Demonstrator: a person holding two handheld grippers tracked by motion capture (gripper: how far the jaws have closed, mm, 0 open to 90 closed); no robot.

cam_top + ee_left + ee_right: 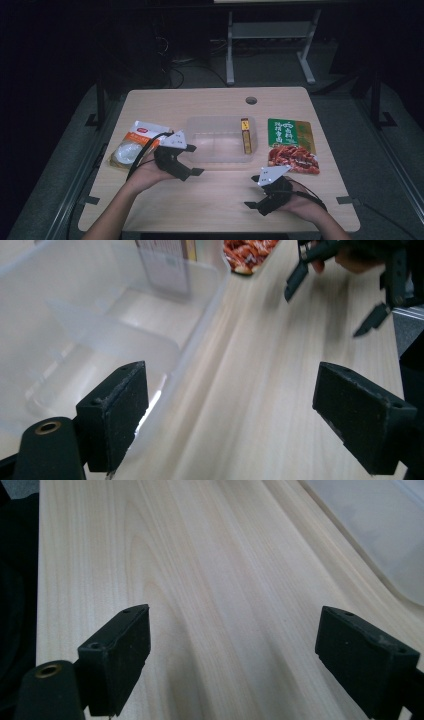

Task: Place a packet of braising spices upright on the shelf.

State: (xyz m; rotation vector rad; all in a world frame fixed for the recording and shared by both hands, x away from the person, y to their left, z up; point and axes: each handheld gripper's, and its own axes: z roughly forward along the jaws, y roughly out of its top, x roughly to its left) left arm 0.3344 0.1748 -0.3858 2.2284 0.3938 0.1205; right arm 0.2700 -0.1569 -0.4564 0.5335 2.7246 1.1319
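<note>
Left tongs gaping wide at the clear tub's near-left edge; right tongs wide too, over bare worktop.

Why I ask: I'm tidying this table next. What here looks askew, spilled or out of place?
Nothing is spilled or damaged. The clear plastic bin sits square on the table, with one yellow box on edge at its right end. The green and red packet and the white and orange packet lie flat beside it.

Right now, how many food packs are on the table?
3. A white pack lies left of the clear box, a thin yellow one stands inside the box at its right end, and a green-and-red one lies right of it.
</note>
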